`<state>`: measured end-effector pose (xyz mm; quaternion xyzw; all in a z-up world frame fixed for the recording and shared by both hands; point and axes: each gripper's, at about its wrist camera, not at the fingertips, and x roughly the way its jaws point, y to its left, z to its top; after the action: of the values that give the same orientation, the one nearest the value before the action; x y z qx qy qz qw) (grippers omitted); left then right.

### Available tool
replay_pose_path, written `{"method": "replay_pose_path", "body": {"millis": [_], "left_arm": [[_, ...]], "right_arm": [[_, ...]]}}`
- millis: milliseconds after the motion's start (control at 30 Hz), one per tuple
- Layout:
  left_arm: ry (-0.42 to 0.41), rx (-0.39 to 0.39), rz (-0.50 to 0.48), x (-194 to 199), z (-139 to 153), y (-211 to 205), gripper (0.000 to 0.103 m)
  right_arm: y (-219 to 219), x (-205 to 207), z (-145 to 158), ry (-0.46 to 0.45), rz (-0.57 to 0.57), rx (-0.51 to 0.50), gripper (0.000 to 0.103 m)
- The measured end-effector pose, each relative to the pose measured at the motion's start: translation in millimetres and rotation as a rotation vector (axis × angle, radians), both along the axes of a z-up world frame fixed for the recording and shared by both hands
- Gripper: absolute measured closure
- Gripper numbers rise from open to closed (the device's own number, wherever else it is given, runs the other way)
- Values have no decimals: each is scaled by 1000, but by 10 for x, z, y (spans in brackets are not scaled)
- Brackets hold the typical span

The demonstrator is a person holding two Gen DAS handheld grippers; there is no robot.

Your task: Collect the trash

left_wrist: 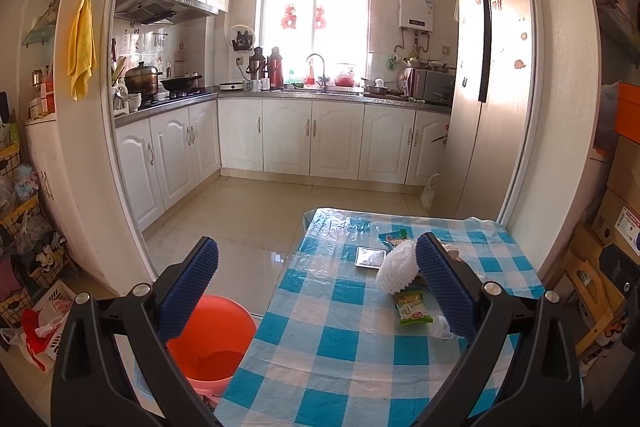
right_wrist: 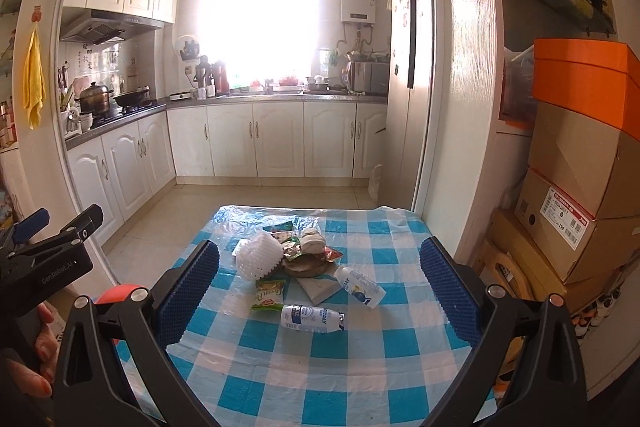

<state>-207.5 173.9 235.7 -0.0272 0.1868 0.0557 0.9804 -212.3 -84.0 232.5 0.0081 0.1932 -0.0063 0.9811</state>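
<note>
Two pairs of blue ribbed fingers stand spread wide with nothing between them: the right gripper hangs above the near half of the desk, the left gripper over the desk's left edge. Just beyond the right gripper's fingers lies the trash, bunched near the middle of the blue-and-white checked, plastic-covered desk: a white plastic bottle with a blue label lying on its side nearest the camera, a second clear-and-white bottle just beside it to the right, a green snack wrapper to the left, a white foam fruit net, and behind them a heap of crumpled wrappers and a round brownish piece that I cannot identify. In the left wrist view, a round orange plastic bucket stands on the floor against the desk's left side, apparently empty. Judging from this, collecting has not yet begun and the step in hand is the first pick. The next move likely calls for lowering the right fingers around the nearest bottle across its width, closing, then carrying it to the bucket.
</note>
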Motion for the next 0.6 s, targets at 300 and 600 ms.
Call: {"method": "replay_pose_path", "body": {"millis": [300, 600], "left_arm": [[-19, -6, 6, -70, 33, 47, 4], [-10, -5, 2, -40, 21, 59, 4]], "right_arm": [[-28, -65, 34, -37, -6, 17, 4], [-69, -89, 28, -66, 2, 18, 4]]}}
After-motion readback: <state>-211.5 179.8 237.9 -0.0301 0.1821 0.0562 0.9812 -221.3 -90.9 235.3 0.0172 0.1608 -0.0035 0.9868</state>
